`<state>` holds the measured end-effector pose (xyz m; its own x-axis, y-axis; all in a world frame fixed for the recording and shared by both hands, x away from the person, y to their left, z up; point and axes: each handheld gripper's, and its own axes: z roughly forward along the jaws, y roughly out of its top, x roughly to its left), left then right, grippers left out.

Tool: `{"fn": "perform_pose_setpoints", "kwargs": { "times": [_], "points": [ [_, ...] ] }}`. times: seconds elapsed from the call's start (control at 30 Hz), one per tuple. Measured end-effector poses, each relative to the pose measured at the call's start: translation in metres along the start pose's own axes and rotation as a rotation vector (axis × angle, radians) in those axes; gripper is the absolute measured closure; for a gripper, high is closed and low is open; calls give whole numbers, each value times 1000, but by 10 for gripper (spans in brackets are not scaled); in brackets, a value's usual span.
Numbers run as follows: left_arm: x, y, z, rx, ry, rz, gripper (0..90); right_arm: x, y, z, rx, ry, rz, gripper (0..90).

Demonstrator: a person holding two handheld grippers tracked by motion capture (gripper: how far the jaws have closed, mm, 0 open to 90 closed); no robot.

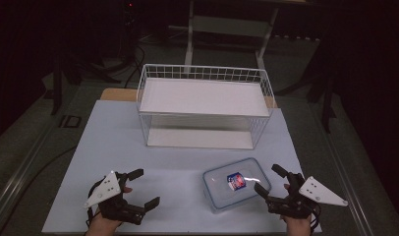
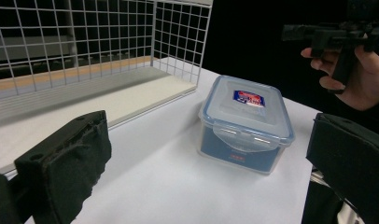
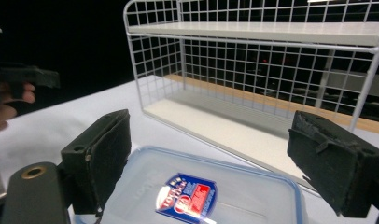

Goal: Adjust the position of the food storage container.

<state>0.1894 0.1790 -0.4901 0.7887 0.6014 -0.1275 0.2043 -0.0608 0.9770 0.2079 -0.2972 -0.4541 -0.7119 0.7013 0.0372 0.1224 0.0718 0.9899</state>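
While both grippers are held low at the near edge of the white table (image 1: 114, 142), a clear plastic box (image 1: 236, 184) with a blue-rimmed lid is seen lying flat on the table in front of the white wire rack (image 1: 203, 105), toward the rack's right end and well apart from it. A red and blue label (image 1: 235, 181) is carried on the middle of the lid, and the lid's clasps are seen folded down in the left gripper view (image 2: 243, 122).

The right gripper (image 1: 270, 183) is held just to the right of the box, with its jaws spread wide and nothing gripped between them; one jaw is seen beside the box's right edge, though whether it is touched cannot be told from above. In the right gripper view the lid (image 3: 197, 193) is seen low between the two parted black jaws, with the rack (image 3: 253, 70) beyond it. The grey three-cornered plate (image 1: 321, 191) is seen on top of this gripper, farther from the box.

The left gripper (image 1: 144, 187) is held well to the left of the box, its jaws likewise spread apart and empty, pointed toward the box. A hand (image 1: 105, 223) is seen behind it. In the left gripper view the box is seen ahead between the open jaws, and the right hand (image 2: 360, 74) with its gripper is seen beyond the box.

The rack is made of two white shelves inside a wire frame, both shelves bare.
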Motion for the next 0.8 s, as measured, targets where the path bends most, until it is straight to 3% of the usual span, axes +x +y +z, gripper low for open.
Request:
{"fn": "perform_pose_setpoints", "kwargs": {
  "times": [0.2, 0.3, 0.47, 0.5, 0.53, 0.67, 0.73, 0.8],
  "points": [
    [-1, 1, -1, -19, -9, -2, 0, 3, 15, -4, 6, 49, 11, 133],
    [-2, 2, 0, -18, -9, 7, 0, 5, 21, -4, 47, 65, -17, 139],
    [-3, 2, 1, -16, -10, 14, 0, 11, 22, -1, 126, 165, -12, 182],
    [-3, 2, 1, -21, -12, 14, 0, 13, 22, 0, 140, 167, -16, 189],
    [-3, 3, 1, -21, -13, 12, 0, 15, 22, 1, 163, 192, -20, 219],
    [-3, 3, 1, -18, -13, 16, 0, 17, 17, 4, 212, 216, -15, 347],
    [-3, 3, 1, -16, -12, 19, 0, 17, 10, 8, 246, 257, 2, 445],
    [-3, 2, 1, -17, -14, 16, 0, 18, 4, 10, 273, 256, -4, 551]
  ]
}}
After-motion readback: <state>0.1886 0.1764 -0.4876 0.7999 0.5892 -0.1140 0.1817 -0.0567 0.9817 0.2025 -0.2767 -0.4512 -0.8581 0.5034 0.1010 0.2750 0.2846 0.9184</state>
